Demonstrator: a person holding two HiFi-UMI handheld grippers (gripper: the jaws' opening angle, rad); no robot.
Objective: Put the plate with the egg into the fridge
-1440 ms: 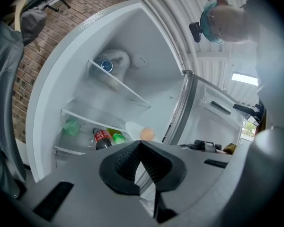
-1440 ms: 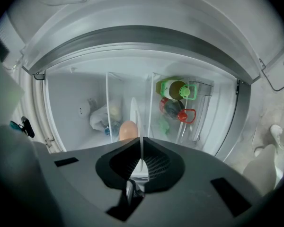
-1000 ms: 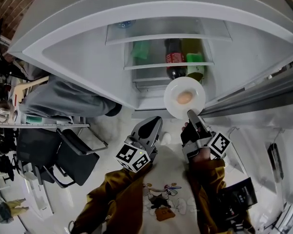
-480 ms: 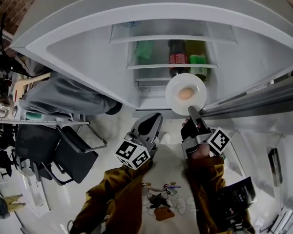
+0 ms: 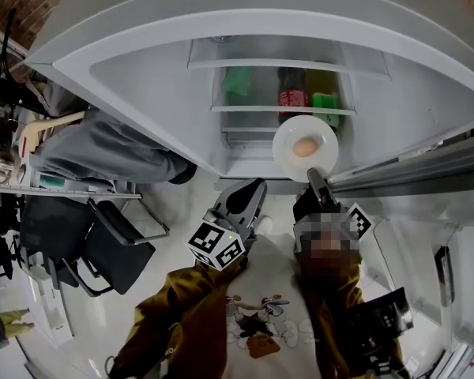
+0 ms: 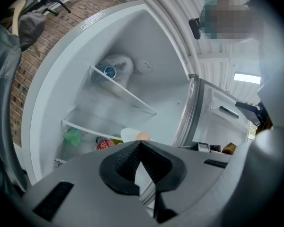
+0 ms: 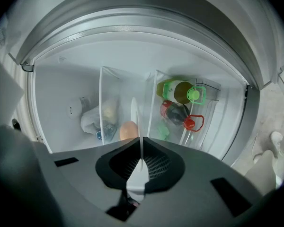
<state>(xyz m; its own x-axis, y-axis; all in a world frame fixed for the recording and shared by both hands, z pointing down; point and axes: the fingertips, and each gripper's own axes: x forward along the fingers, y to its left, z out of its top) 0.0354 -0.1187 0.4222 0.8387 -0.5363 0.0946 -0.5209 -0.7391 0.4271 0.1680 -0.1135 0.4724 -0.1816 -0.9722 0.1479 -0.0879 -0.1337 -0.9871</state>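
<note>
A white plate [image 5: 291, 136] carrying a brown egg [image 5: 304, 146] hangs level in front of the open fridge [image 5: 142, 93], at the height of its lower shelf. My right gripper [image 5: 313, 177] is shut on the plate's near rim. In the right gripper view the plate [image 7: 134, 111] shows edge-on between the jaws of the right gripper [image 7: 141, 161], with the egg [image 7: 128, 130] to its left. My left gripper [image 5: 253, 190] hangs shut and empty to the plate's left. From the left gripper [image 6: 140, 144] view, plate [image 6: 128, 135] and egg [image 6: 142, 136] peek above the jaws.
Inside the fridge stand a cola bottle [image 5: 291, 95], a yellow-green bottle [image 7: 178, 91] and a green pack [image 5: 238, 80] behind glass shelves [image 5: 253, 109]. The fridge door [image 5: 415, 172] stands open at right. A person in grey [image 5: 103, 152] and a black chair [image 5: 107, 251] are at left.
The plate with the egg has moved a little forward toward the fridge shelves, held by my right gripper. The left gripper has kept pace beside it.
</note>
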